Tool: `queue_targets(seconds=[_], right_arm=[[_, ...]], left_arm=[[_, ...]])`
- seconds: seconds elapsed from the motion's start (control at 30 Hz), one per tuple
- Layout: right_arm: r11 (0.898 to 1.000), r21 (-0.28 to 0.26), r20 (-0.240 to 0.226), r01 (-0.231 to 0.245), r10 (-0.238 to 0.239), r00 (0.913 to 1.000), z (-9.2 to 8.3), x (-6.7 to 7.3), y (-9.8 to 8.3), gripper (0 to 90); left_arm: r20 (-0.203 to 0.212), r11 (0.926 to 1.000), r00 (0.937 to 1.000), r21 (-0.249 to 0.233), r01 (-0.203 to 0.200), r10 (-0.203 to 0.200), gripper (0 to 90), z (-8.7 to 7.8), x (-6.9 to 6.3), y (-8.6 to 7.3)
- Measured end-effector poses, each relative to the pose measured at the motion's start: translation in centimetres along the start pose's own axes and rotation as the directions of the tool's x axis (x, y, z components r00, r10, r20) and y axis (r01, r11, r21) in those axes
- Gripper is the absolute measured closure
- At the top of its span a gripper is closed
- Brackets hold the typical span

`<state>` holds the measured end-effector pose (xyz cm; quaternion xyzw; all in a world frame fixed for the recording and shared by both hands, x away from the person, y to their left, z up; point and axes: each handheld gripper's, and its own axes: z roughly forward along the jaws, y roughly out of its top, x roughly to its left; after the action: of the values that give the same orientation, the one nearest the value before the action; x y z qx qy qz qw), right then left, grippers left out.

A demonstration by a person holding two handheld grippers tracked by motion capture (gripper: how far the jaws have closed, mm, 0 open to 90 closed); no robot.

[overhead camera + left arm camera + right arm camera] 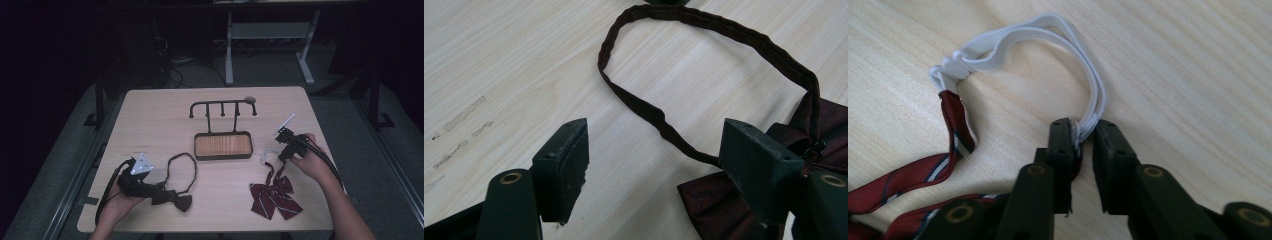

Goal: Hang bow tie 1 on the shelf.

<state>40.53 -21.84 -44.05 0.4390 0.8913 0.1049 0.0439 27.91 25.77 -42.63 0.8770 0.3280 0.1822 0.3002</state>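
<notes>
White elastic [1088, 80] of the striped bow [274, 196] is being pinched by the right gripper [1086, 131], bow lying on the table [150, 115]. Left gripper [654, 150] is standing open over the dark bow [172, 199] (ungrasped). Both are probably heading for the rack [222, 106]; its hooks are hanging bare.

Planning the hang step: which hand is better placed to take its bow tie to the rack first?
Right, probably. Its tongs are shut on the white elastic loop of the striped bow tie. The left tongs stand open beside the dark bow tie's strap, gripping nothing.
</notes>
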Motion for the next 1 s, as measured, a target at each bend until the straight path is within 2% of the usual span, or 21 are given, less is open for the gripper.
queue_targets(seconds=[0.4,0.67,0.8,1.0], right_arm=[[1.0,-0.027,-0.069,0.007,-0.009,0.9976,-1.4,0.7,-0.5,82.5],[0.998,-0.05,-0.147,0.034,-0.041,0.9883,-2.7,1.1,-0.5,82.4],[0.995,-0.083,-0.17,0.052,-0.066,0.9832,-4.0,1.5,-0.3,82.6],[0.993,-0.098,-0.183,0.072,-0.089,0.9791,-5.4,1.8,-0.2,82.6]], left_arm=[[0.002,1.0,1.0,-0.002,0.001,-0.001,28.5,0.1,-0.1,0.0],[0.003,0.9999,1.0,-0.013,0.004,-0.004,28.5,0.0,-0.2,0.1],[0.004,1.0,1.0,-0.009,0.002,-0.002,28.5,0.0,-0.2,0.0],[0.003,0.9999,1.0,-0.011,0.004,-0.004,28.4,-0.1,-0.1,0.0]])
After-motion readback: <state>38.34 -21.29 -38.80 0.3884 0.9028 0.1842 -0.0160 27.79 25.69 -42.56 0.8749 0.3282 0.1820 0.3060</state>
